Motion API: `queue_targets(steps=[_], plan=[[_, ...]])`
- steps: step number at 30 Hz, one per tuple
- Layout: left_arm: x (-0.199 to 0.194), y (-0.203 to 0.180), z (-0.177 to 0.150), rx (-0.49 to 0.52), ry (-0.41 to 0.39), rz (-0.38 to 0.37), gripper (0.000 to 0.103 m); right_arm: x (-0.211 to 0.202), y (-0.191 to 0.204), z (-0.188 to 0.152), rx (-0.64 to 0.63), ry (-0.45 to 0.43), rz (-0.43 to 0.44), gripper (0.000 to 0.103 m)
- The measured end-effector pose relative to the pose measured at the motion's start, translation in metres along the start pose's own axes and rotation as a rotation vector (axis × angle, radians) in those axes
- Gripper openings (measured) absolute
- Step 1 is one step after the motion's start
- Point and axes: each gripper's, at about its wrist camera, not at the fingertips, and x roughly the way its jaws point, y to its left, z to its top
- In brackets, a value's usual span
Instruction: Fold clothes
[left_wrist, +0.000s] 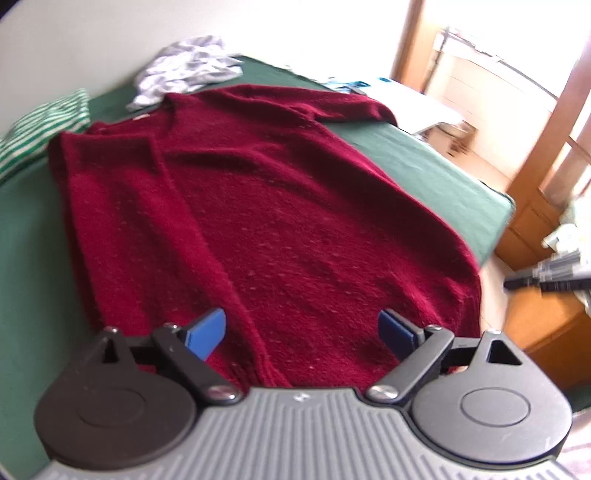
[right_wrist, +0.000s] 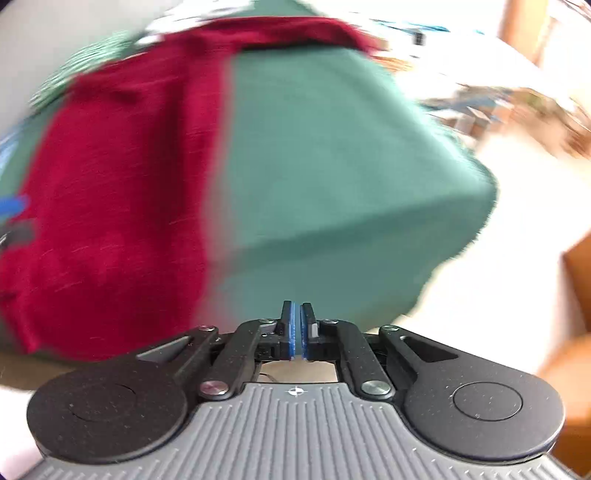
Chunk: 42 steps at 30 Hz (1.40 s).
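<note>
Dark red knit sweater (left_wrist: 280, 206) lies flat on the green bed (left_wrist: 424, 166). One sleeve is folded over its body. Its hem reaches the near edge.

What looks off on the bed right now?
The maroon sweater lies mostly flat, its far sleeve reaching the green bed's edge. A grey-white garment sits crumpled beyond it, unfolded.

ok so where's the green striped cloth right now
In the left wrist view, the green striped cloth sits at the far left on the green cover, just beyond the red sweater.
</note>
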Motion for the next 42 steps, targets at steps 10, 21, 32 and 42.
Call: queue_targets(steps=[10, 21, 32, 42], plan=[[0.03, -0.036, 0.033, 0.101, 0.007, -0.119, 0.089, 0.012, 0.011, 0.067, 0.22, -0.137, 0.358, 0.035], [0.088, -0.092, 0.065, 0.147, 0.113, -0.133, 0.06, 0.059, -0.027, 0.139, 0.022, -0.076, 0.372, 0.021], [0.117, -0.103, 0.127, -0.061, 0.048, 0.038, 0.077, 0.104, -0.076, 0.229, -0.226, -0.262, 0.049, 0.044], [0.122, -0.09, 0.14, -0.141, 0.033, 0.174, 0.083, 0.093, -0.084, 0.279, -0.116, -0.379, 0.193, 0.005]])
